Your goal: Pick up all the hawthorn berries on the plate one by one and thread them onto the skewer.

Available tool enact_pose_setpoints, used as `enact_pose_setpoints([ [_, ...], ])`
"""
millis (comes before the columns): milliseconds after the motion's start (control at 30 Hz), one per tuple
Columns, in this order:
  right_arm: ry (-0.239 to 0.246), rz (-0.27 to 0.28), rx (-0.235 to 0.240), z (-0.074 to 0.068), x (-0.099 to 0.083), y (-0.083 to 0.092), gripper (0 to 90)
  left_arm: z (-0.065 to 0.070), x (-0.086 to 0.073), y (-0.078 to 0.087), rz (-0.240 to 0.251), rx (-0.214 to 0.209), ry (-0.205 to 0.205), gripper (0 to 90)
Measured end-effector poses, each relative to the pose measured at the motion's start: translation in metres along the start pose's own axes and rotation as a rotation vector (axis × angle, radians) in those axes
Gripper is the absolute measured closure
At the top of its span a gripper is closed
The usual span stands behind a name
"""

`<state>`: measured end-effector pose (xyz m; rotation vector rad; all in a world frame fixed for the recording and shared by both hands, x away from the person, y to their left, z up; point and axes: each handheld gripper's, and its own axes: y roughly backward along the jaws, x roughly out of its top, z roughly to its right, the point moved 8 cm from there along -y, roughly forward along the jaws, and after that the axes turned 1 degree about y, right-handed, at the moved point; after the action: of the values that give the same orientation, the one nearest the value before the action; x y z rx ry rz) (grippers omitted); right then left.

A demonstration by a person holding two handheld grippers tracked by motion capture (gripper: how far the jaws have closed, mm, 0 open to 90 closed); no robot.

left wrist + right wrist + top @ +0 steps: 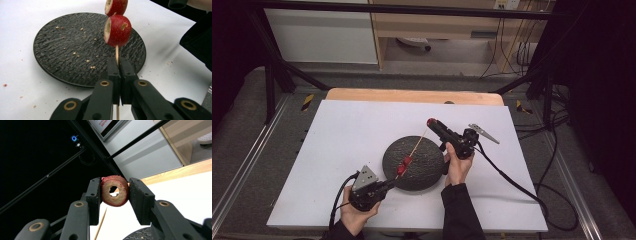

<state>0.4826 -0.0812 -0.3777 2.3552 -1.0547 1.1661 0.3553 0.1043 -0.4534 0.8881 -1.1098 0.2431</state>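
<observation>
The left gripper was shut tight on the low end of a thin wooden skewer. Two red fruit pieces with holes in the middle already sat on the stick, which pointed up and over the dark round plate. The plate lay on the white table with small crumbs on it.

The right gripper pinched a red fruit ring between its jaws. It was held up in the air near the skewer's far tip.

The step in hand looked like putting fruit on the stick, with the third piece about to go on. Next, the hole in the ring would need to line up with the sharp tip. Then the ring could slide down toward the other two while the left gripper kept the stick steady.
</observation>
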Motion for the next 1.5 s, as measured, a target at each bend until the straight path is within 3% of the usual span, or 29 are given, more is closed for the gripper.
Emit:
enact_pose_setpoints([
  [767,-0.032,0.027,0.019,-0.002,-0.007,-0.003,62.9,0.006,0.005,-0.008,0.011,-0.007,0.035,88.3],
  [967,-0.046,0.030,0.030,-0.003,-0.008,-0.003,62.9,0.008,0.008,-0.011,0.027,-0.012,0.064,88.3],
  [1200,-0.055,0.020,0.036,-0.003,-0.013,-0.004,63.0,0.009,0.014,-0.015,0.033,-0.012,0.088,88.4],
  [1500,-0.049,0.010,0.037,-0.004,-0.016,-0.002,63.0,0.008,0.016,-0.020,0.029,-0.003,0.089,88.4],
])
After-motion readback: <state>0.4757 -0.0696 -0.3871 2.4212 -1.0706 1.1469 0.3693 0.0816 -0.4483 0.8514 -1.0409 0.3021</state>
